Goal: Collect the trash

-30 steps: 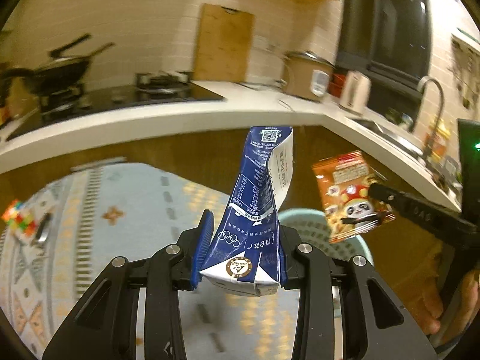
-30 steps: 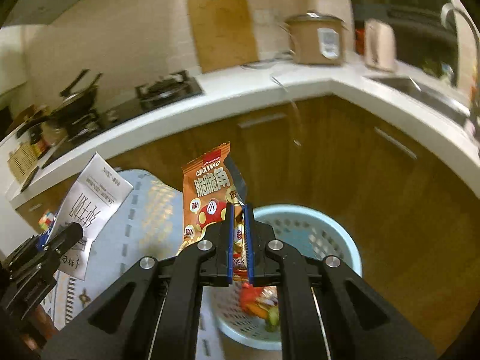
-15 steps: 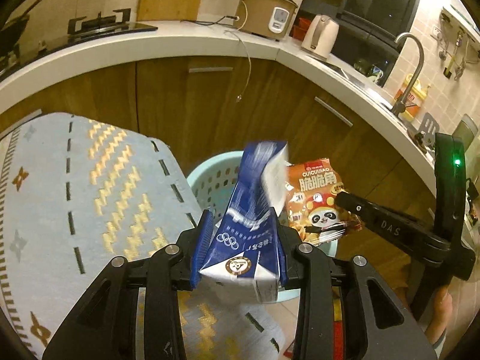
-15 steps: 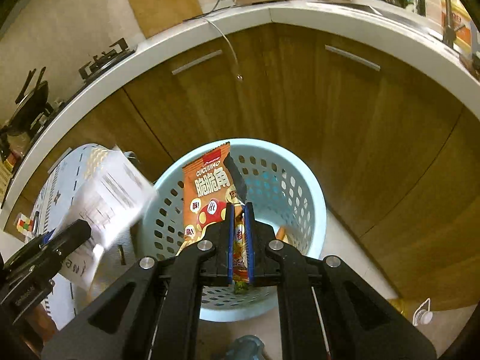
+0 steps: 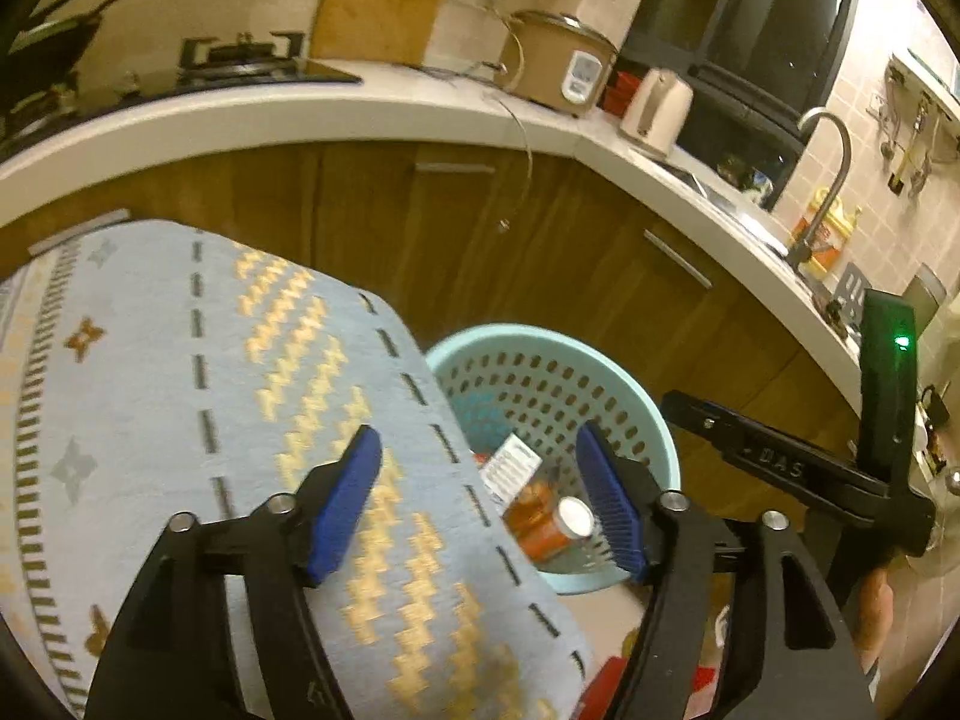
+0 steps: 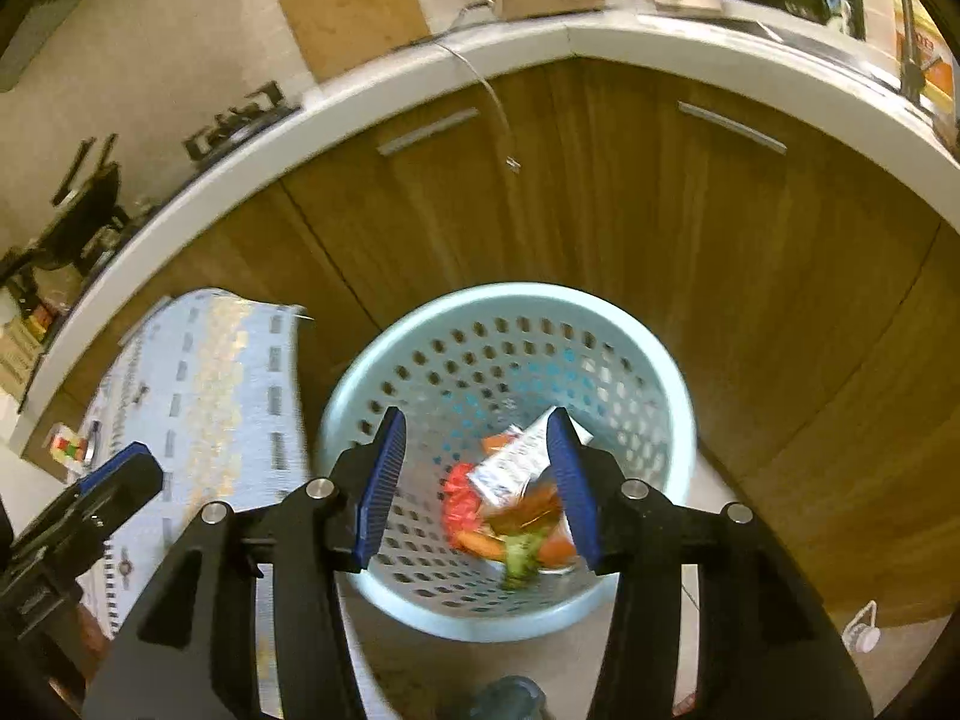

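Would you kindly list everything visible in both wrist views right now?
laundry-style basket: one, pale blue, on the floor by the cabinets
trash in basket: several pieces, red, orange, white, at its bottom
rug: one, light blue with gold zigzags, left of basket
cutting board: one, wooden, against the wall
rice cooker: one, tan, on the counter
kettle: one, cream, beside cooker
faucet: one, metal, at sink
left gripper: open, empty
right gripper: open, over basket

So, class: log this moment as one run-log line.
left gripper: open | right gripper: open | carton, wrapper: in basket
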Demonstrator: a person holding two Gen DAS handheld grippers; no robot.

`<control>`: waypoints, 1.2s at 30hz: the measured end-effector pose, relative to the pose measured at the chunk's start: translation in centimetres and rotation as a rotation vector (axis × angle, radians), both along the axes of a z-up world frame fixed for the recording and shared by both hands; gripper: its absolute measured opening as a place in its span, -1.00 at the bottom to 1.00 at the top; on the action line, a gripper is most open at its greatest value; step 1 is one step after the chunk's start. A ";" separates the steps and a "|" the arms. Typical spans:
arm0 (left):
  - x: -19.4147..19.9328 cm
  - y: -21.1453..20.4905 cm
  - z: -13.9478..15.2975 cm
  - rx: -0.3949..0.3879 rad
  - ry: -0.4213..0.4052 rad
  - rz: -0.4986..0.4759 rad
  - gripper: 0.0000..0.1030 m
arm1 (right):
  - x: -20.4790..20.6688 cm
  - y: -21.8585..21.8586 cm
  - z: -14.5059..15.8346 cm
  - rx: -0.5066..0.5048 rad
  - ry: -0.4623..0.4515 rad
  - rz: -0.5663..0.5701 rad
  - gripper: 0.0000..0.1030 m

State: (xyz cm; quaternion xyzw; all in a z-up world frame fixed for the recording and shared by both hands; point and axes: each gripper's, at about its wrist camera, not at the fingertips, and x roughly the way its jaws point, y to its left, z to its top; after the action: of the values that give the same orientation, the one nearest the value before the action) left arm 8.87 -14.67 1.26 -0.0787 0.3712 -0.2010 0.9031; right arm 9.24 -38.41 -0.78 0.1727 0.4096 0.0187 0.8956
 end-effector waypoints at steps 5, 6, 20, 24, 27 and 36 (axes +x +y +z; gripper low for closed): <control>-2.1 2.3 1.3 0.045 -0.094 0.084 0.52 | -1.5 2.8 2.8 -0.041 -0.109 0.012 -0.04; -2.8 2.9 1.6 0.065 -0.127 0.114 0.60 | -2.0 3.4 3.2 -0.051 -0.134 0.008 0.01; -6.8 6.9 -0.4 0.291 -0.365 0.419 0.84 | -5.9 10.4 4.1 -0.274 -0.292 -0.022 0.13; -6.5 7.5 -0.6 0.267 -0.333 0.408 0.85 | -6.1 10.7 4.0 -0.275 -0.309 -0.040 0.13; -6.5 7.8 -0.8 0.260 -0.336 0.404 0.85 | -5.9 10.7 3.7 -0.275 -0.303 -0.050 0.13; -6.1 8.4 -1.3 0.213 -0.283 0.391 0.85 | -4.9 11.4 2.9 -0.290 -0.287 -0.037 0.13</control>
State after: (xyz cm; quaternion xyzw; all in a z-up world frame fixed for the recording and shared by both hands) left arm 2.82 -6.24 -0.07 -0.0246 0.2379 0.0082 0.9709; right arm 4.36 -26.98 2.14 0.0451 0.2731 -0.0325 0.9604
